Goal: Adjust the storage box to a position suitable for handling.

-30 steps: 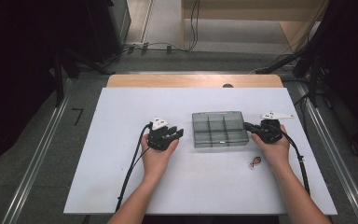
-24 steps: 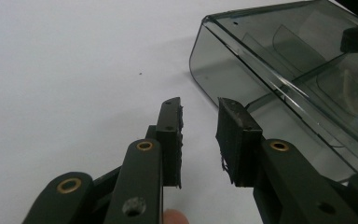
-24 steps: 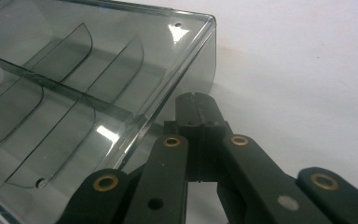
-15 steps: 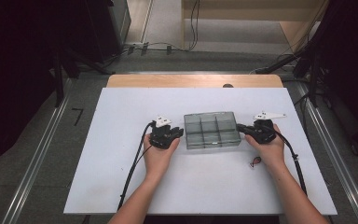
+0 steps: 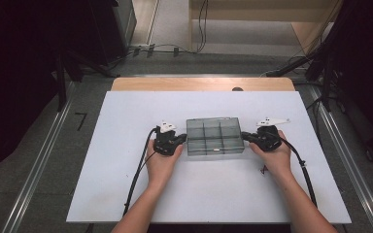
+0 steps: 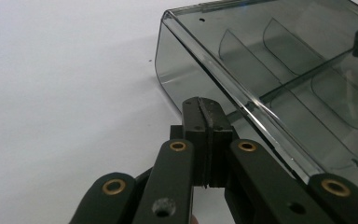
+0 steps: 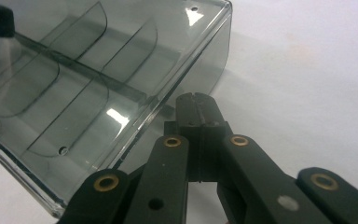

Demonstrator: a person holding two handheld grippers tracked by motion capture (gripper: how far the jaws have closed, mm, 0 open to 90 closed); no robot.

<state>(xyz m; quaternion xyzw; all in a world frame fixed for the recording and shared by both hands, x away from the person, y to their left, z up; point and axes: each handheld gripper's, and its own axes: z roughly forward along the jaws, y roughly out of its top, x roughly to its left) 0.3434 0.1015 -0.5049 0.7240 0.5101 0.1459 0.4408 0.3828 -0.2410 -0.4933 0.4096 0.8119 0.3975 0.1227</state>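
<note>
A smoky clear box with several empty compartments lies in the middle of the white table. My left gripper lies at the box's left wall. Its jaws have just been closing and now stand shut with nothing between them. In the left gripper view the joined pads sit right against the box wall. My right gripper is shut at the right wall. In its own view its tips meet the box just below the rim.
A small red thing lies on the table under my right hand's wrist. A wooden strip borders the table's far edge. Metal rails run along both sides on the floor. Cables trail from both grippers toward the near edge.
The right gripper has moved left, and the box has slid left with it up to the left gripper. The left hand has stayed in place.
</note>
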